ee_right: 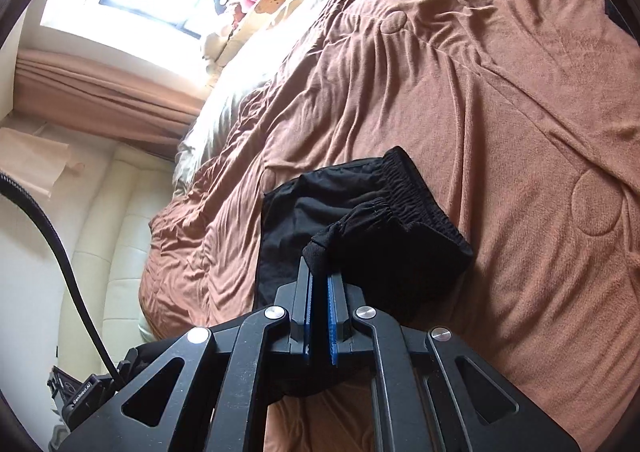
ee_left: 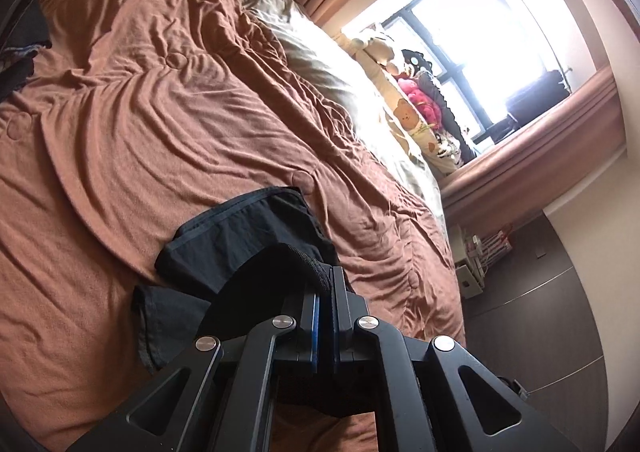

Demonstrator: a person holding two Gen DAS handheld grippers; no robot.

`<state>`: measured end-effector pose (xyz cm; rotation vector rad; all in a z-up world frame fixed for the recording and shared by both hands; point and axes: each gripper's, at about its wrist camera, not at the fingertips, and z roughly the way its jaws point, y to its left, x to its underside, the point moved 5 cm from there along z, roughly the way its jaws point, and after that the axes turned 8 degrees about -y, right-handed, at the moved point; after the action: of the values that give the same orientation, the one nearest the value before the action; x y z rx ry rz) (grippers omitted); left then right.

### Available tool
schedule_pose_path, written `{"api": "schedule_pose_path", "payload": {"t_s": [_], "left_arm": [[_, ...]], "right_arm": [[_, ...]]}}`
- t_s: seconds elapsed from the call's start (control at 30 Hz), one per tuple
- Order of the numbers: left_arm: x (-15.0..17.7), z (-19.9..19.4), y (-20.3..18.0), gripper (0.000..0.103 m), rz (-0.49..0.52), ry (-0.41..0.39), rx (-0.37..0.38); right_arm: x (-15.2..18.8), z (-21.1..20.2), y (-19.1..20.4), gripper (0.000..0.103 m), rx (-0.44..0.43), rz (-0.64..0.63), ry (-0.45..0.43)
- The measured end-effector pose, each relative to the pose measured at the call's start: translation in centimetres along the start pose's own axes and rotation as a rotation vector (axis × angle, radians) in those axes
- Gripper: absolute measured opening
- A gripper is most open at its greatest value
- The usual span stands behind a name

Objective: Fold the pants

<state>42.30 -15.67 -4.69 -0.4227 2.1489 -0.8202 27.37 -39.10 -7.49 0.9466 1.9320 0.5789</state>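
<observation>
Black linkage bars fill the foreground of both wrist views. Left wrist view: left gripper (ee_left: 325, 280), clenched on a bunched edge of the black pants (ee_left: 256, 236), which rise from the blue pads toward 11 o'clock; the remainder of the garment is draped on the brown bedspread (ee_left: 168, 99) just beyond the fingers, one layer lying over another (a seamed hem shows at 10 o'clock of the gripper). Dark clothing (ee_left: 20, 51) lies at the 9 o'clock edge of this view, well apart. Plush toys (ee_left: 420, 99) sit by the window (ee_left: 500, 31) at 2 o'clock.

Right wrist view: right gripper (ee_right: 320, 272), likewise pinched shut on the pants (ee_right: 360, 211), here on cloth near the gathered elastic waistband (ee_right: 416, 187), which runs toward 1 o'clock.

Progress, judged: the garment appears already doubled at least once, and both held corners seem lifted for a further fold; laying them down and smoothing remain. Whether the legs are aligned cannot be told.

Containers: none is visible on the bed.
</observation>
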Motion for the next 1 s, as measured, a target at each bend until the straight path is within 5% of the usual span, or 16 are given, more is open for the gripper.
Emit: {"api": "schedule_pose_path", "payload": {"t_s": [0.57,0.7,0.77,0.83,0.97,1.0], "left_arm": [[-3.5,16.9,3.0,0.004,0.077,0.132,-0.129],[-3.6,20.4,2.5,0.007,0.205,0.19,-0.157],[-3.5,21.2,2.5,0.019,0.278,0.207,-0.188],[-3.6,21.4,2.7,0.032,0.314,0.205,-0.201],[-4.0,21.1,3.4,0.052,0.364,0.195,-0.227],[-4.2,21.0,3.6,0.052,0.37,0.193,-0.229]], "right_arm": [[-3.0,11.5,0.2,0.007,0.001,0.046,0.073],[-4.7,12.3,-1.0,0.009,-0.039,0.087,0.111],[-5.2,12.2,-1.4,0.011,-0.036,0.075,0.118],[-5.6,11.9,-1.4,0.016,-0.044,0.057,0.126],[-6.3,10.7,-0.9,0.068,-0.068,0.006,0.084],[-6.3,10.4,-0.6,0.068,-0.078,-0.011,0.074]]}}
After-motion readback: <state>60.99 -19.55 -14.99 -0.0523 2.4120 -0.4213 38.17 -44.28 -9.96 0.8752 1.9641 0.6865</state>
